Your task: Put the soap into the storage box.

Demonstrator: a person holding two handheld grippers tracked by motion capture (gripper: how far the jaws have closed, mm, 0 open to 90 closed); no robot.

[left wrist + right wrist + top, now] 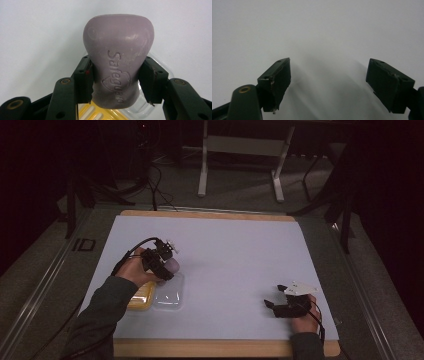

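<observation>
A dim room lies behind your desk [225,245], with the legs of a pale frame [240,150] standing on the grey floor beyond its far edge. The desk itself is a broad white sheet on a wooden board, and its wood shows as a strip along the near and far sides.

Your left forearm comes in from the bottom left in a dark sleeve, and your left tool [162,262] hangs over the left part of the desk. Your right tool [280,302] rests low near the front right corner, well apart from the left one. In the right gripper view its two black jaws stand wide apart with nothing between them, just bare white desk ahead.

Under your left tool sits a soap dish in two parts: a clear plastic lid [170,296] lying on the desk, and a yellow tray [141,297] touching its left side, partly under your hand.

The smallest thing is the purple soap bar [117,65], stamped "Safeguard". Your left tool is clamped on it: in the left gripper view both pads press into the bar's narrow waist, and the rounded end sticks out past the fingertips. The bar hangs above the clear lid and the yellow tray.
</observation>
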